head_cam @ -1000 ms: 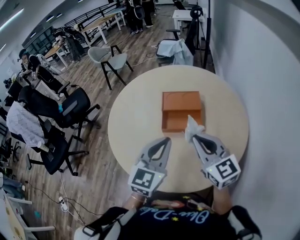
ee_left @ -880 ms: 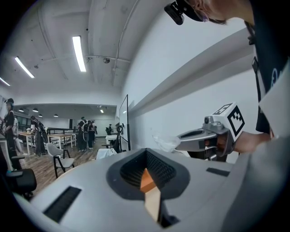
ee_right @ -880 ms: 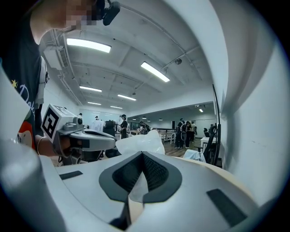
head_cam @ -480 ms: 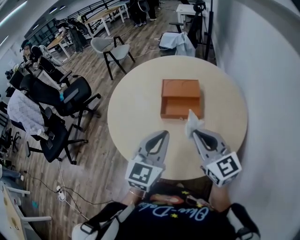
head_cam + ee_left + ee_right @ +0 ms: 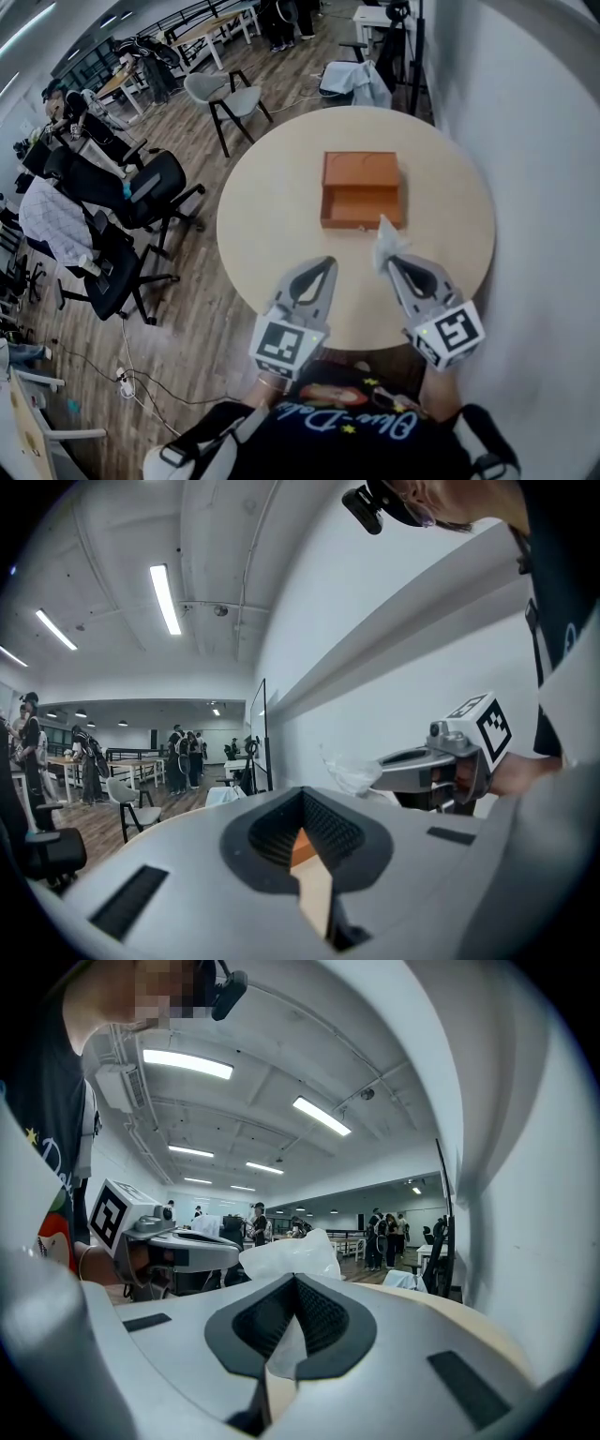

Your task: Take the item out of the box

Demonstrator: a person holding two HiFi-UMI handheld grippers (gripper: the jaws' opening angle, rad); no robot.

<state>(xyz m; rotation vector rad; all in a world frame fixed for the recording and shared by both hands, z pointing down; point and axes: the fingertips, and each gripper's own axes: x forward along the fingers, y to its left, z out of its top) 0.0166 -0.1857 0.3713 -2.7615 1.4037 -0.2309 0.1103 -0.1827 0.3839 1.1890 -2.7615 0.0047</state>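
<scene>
Right gripper (image 5: 392, 263) pinches white crumpled item (image 5: 385, 240) near orange box (image 5: 361, 178), open, on round table (image 5: 267, 225); left gripper (image 5: 323, 269) pressed together, empty; chairs (image 5: 127, 211) nearby.

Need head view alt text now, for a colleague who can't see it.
The right claw grips a crumpled white item in front of the open orange box on a round table; the left claw is shut, empty.

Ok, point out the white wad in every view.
Head view: wad just below the box's near right corner, at the right hand-held gripper's tip.
Left gripper view: right of centre, at that gripper's tip.
Right gripper view: centre, pinched in the jaws and bulging above them.
Shared landmark: the right hand-held gripper holding it.
</scene>
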